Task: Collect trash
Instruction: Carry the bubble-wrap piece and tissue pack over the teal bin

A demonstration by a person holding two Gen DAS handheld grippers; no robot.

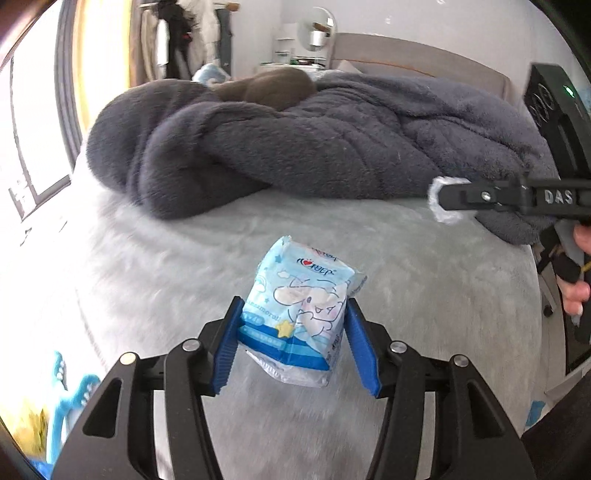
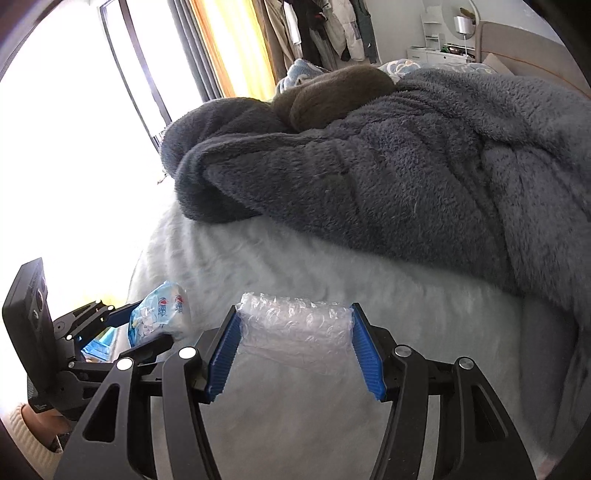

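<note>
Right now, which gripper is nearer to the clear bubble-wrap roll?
Right. The right gripper clamps the clear bubble-wrap roll; the left gripper, apart at its left, grips a blue cartoon-printed packet.

Black grippers (image 1: 293,343), blue ribbed jaws

A bed (image 1: 155,258) with a pale, fuzzy cover fills the lower and middle frame in both views. A dark grey fleece blanket (image 1: 314,147) lies bunched across its upper part, with a brown cushion (image 1: 273,86) behind it. A large window (image 2: 74,129) at left admits strong, overexposed daylight; a yellow curtain (image 2: 221,44) hangs beside it. Clothes (image 2: 332,26) hang at top centre. A white shelf unit with a round mirror (image 1: 317,33) stands at upper right, next to a beige headboard (image 1: 424,55).
</note>
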